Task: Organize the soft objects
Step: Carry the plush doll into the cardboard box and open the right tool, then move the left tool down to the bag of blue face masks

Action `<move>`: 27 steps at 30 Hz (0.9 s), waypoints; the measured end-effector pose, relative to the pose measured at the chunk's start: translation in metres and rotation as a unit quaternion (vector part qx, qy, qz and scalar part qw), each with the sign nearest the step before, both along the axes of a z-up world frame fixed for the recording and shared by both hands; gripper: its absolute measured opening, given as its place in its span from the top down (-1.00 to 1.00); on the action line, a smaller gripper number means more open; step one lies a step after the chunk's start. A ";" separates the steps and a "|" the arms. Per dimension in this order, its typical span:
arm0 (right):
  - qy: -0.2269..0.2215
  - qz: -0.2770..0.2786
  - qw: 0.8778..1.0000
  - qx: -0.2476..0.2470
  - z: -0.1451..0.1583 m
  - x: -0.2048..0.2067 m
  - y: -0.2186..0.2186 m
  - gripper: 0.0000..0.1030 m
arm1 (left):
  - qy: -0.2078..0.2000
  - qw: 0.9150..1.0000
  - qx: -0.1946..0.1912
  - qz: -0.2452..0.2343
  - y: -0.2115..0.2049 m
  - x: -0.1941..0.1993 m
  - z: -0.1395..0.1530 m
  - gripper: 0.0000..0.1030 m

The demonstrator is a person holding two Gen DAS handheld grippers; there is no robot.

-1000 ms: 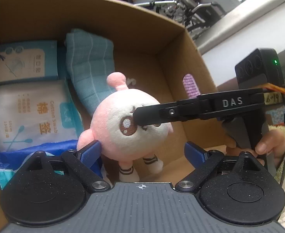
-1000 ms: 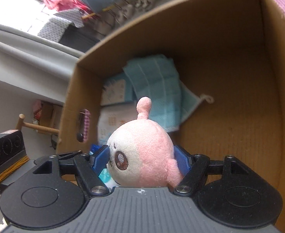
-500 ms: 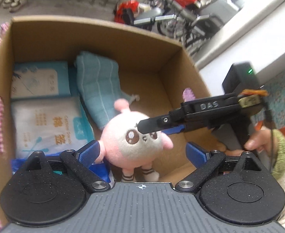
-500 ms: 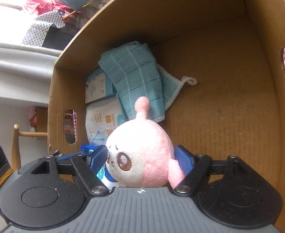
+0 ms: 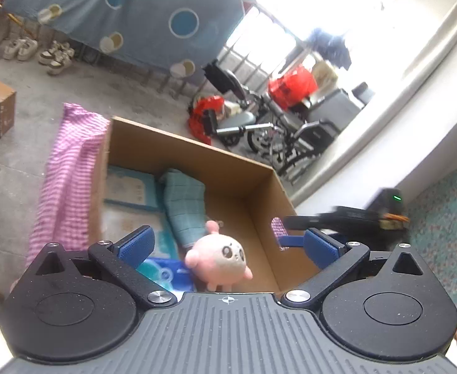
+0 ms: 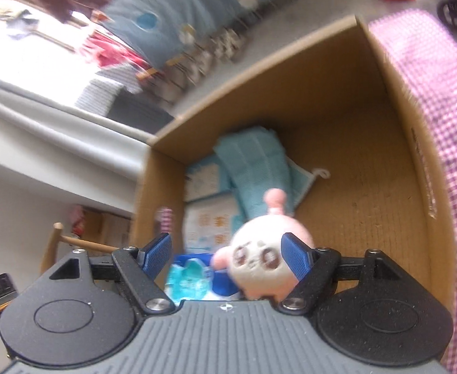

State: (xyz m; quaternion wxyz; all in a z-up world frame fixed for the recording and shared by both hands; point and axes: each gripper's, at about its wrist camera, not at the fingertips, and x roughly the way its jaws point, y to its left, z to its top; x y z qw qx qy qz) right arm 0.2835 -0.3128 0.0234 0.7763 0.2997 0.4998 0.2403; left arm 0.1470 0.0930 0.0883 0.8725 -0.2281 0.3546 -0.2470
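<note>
My left gripper (image 5: 227, 241) stands wide open and empty above the near edge of the cardboard box (image 5: 181, 143), its jaws just having spread further with nothing between them, because the pink plush toy (image 5: 220, 257) already lies inside. My right gripper (image 6: 227, 254) is open too, no pad pressing on the plush (image 6: 264, 258), so it rests on the box floor beside the teal cloth (image 6: 253, 171) and cotton swab packs (image 6: 206, 221), grouped with the other soft things.

Pink-and-cream plush (image 5: 219, 260) lies tipped over in the box (image 5: 253, 187), beside the folded teal cloth (image 5: 185, 205), against flat packets (image 6: 206, 218) and a blue pouch (image 6: 191, 277).
</note>
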 end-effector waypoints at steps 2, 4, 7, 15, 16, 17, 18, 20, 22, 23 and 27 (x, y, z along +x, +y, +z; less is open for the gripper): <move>-0.030 -0.003 1.000 0.006 0.019 -0.024 -0.005 -0.55 | 0.005 1.000 -0.008 0.010 0.010 -0.015 -0.002 -0.98; -0.058 -0.002 0.998 0.017 0.034 -0.049 -0.009 -0.55 | 0.015 1.000 -0.017 0.018 0.020 -0.026 -0.007 -0.99; -0.086 -0.005 0.996 0.029 0.048 -0.085 -0.014 -0.55 | 0.029 0.999 -0.033 0.027 0.031 -0.041 -0.017 -0.99; -0.089 0.006 0.994 0.058 0.028 -0.165 -0.001 -0.63 | 0.063 0.996 -0.034 0.043 0.046 -0.085 -0.060 -0.99; -0.081 0.006 0.995 0.060 0.020 -0.173 0.002 -0.63 | 0.073 0.996 -0.029 0.040 0.046 -0.090 -0.067 -0.98; -0.070 0.005 0.996 0.063 0.011 -0.182 0.006 -0.63 | 0.080 0.996 -0.024 0.038 0.044 -0.094 -0.074 -0.99; -0.058 0.004 0.996 0.068 0.000 -0.189 0.010 -0.63 | 0.087 0.995 -0.018 0.033 0.041 -0.098 -0.080 -0.99; -0.035 0.001 0.997 0.075 -0.022 -0.203 0.018 -0.63 | 0.109 0.994 -0.002 0.020 0.033 -0.105 -0.094 -0.98; -0.011 -0.011 0.998 0.065 -0.043 -0.213 0.026 -0.63 | 0.120 0.993 0.013 0.003 0.025 -0.113 -0.104 -0.98; -0.002 -0.021 0.998 0.054 -0.053 -0.217 0.029 -0.63 | 0.128 0.992 0.023 -0.005 0.020 -0.116 -0.109 -0.96; 0.029 -0.048 0.998 0.023 -0.085 -0.226 0.041 -0.55 | 0.155 0.987 0.038 -0.029 0.004 -0.124 -0.132 -0.92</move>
